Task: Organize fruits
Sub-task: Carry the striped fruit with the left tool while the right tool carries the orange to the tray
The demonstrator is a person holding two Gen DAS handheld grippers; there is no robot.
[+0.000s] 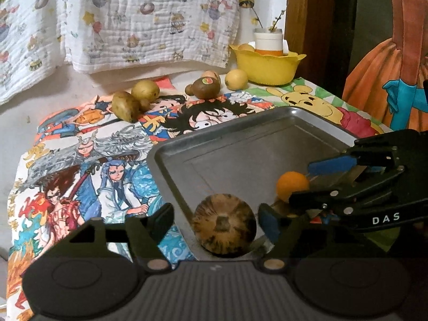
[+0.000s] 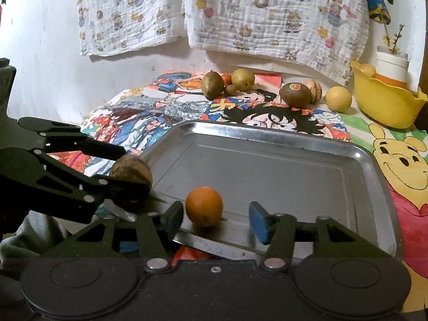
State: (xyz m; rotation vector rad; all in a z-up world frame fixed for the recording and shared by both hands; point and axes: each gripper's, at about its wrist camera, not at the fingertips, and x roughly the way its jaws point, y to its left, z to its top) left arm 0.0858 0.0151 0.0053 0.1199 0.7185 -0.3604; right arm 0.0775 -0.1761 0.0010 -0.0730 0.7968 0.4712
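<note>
Jaws apart on both grippers over tray point(image 2: 369, 160): right point(image 2: 216, 218) straddling orange point(image 2: 203, 206), left point(image 1: 215, 220) round brown fruit point(image 1: 224, 224); firm, roll-prone, best pinched mid-girth.

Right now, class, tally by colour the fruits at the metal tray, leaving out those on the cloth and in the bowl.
Orange fruit: 1
Brown fruit: 1
Total: 2

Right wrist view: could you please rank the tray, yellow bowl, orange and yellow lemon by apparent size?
1. Tray, clearly largest.
2. Yellow bowl.
3. Orange, though it sits nearest the camera, so its lead over the lemon is unsure.
4. Lemon.
</note>
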